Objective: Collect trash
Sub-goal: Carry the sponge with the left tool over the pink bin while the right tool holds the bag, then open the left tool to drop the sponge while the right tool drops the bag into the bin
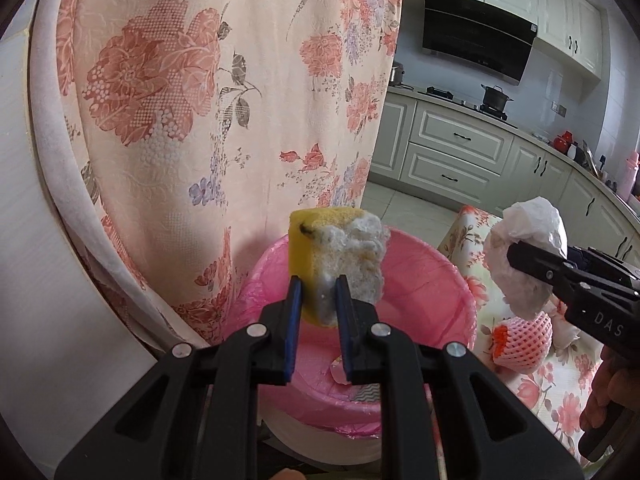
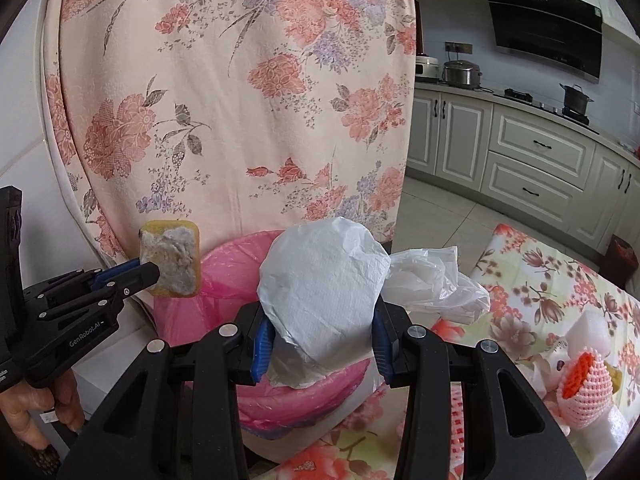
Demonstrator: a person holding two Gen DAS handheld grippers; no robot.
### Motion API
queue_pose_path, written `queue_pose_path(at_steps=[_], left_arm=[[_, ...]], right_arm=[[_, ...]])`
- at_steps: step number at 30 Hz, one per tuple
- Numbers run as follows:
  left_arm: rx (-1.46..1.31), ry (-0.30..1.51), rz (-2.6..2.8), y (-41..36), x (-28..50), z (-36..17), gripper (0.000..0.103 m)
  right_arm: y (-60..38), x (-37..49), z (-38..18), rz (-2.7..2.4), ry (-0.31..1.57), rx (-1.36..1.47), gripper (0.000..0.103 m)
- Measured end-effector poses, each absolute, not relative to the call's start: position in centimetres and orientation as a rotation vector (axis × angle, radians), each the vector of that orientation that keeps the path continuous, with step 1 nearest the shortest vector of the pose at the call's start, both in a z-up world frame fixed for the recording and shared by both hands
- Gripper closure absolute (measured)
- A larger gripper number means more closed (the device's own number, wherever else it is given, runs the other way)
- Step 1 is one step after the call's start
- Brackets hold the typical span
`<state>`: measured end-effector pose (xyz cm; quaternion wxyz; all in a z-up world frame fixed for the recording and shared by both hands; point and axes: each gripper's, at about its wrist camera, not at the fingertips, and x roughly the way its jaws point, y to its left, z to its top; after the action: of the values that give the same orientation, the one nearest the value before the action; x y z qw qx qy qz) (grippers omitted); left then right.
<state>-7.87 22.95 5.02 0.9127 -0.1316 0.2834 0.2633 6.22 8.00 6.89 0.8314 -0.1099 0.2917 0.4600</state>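
My left gripper (image 1: 318, 290) is shut on a worn yellow sponge (image 1: 340, 264) with a grey, frayed face, held upright over the bin (image 1: 440, 280), which is lined with a pink bag. The right wrist view shows the same sponge (image 2: 172, 260) at the left, just above the bin's (image 2: 224, 268) left rim. My right gripper (image 2: 320, 340) is shut on a crumpled white paper towel (image 2: 320, 288), in front of the bin and above its near side. That wad (image 1: 524, 252) shows right of the bin in the left wrist view.
A floral cloth (image 1: 224, 80) hangs behind the bin. Right of the bin a floral-covered table (image 2: 560, 280) holds a crumpled clear plastic bag (image 2: 436, 280), a pink foam fruit net (image 2: 588, 388) and white foam pieces. Kitchen cabinets (image 2: 536, 148) and a stove stand at the back right.
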Motion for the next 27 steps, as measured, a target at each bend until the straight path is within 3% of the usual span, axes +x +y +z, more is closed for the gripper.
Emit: queue_pose_path(at_steps=[8,10,11,18,27], left_arm=[[-0.291,0.582,0.552,23.8,-8.3,4.6,0.085],[-0.306,0.583,0.551,23.9,-8.3,4.4,0.079],[-0.312,0.582,0.549,24.0,-8.3,4.4,0.069],[-0.324,0.582,0.547,24.2,-8.3,4.2,0.059],[-0.305,0.57,0.538,23.3,-8.1,4.8,0.046]], right_arm=[[10.1,6.2,6.6,1.008,0.632,-0.248,0.061],[10.3,6.3,6.5,1.01,0.635,-0.249,0.059],[10.5,6.3,6.4,1.013,0.637,-0.251,0.059],[10.7,6.6,5.8,1.007,0.643,-0.261,0.046],[9.0,6.7,6.0,0.979,0.633,-0.24,0.043]])
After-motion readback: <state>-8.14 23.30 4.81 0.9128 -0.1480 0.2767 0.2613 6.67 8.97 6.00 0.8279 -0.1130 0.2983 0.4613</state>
